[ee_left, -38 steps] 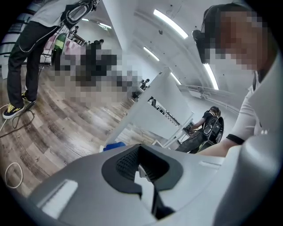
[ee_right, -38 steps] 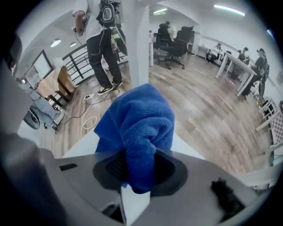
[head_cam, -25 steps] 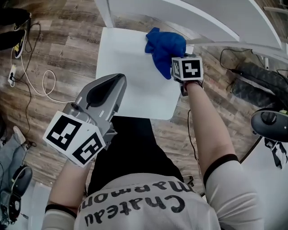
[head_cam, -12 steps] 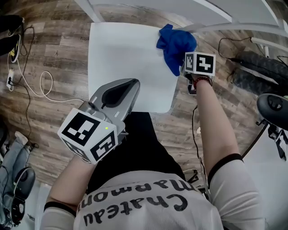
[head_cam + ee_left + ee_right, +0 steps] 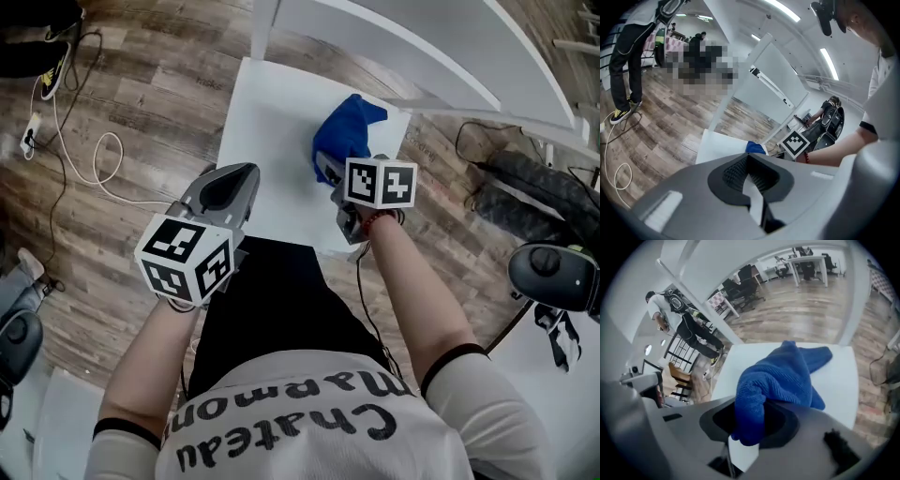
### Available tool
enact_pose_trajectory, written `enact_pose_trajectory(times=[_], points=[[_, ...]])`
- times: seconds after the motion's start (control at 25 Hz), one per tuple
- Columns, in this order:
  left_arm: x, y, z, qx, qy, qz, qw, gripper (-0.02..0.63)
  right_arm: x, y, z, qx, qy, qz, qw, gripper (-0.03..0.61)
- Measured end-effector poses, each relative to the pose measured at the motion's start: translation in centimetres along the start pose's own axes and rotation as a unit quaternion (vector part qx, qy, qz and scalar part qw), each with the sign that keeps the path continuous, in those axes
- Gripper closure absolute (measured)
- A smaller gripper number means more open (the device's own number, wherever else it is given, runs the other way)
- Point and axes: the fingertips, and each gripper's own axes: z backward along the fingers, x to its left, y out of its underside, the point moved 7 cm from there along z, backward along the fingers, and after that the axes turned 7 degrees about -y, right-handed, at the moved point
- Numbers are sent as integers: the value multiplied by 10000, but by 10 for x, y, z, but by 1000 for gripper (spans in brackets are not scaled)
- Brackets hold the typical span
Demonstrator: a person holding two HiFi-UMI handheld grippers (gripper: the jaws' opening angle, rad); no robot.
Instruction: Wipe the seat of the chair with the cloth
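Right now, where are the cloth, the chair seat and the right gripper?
cloth (image 5: 349,131), head view, middle of the bunched blue fabric.
chair seat (image 5: 272,122), head view, bare white surface left of the cloth.
right gripper (image 5: 330,171), head view, jaw tips, shut on the cloth.

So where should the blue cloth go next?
Probably a short push sideways toward the bare white part of the seat. The right gripper is shut on the cloth, which lies bunched near the seat's far right corner, so most of the seat looks not yet covered.
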Motion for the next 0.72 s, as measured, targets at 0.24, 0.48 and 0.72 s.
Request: enact_pose_trajectory(times=[0.24,0.48,0.72], points=[[44,14,39,-129,-431,465,9979,607,91,-22,-83,712,-864,797,9905,465],[86,39,68,-244,-830,975,9915,607,125,-37,-133,1351,-67,2990,9446,465],[96,45,71,-215,-794,1072,9908,607,126,-30,-145,1275,339,3321,9340,468]])
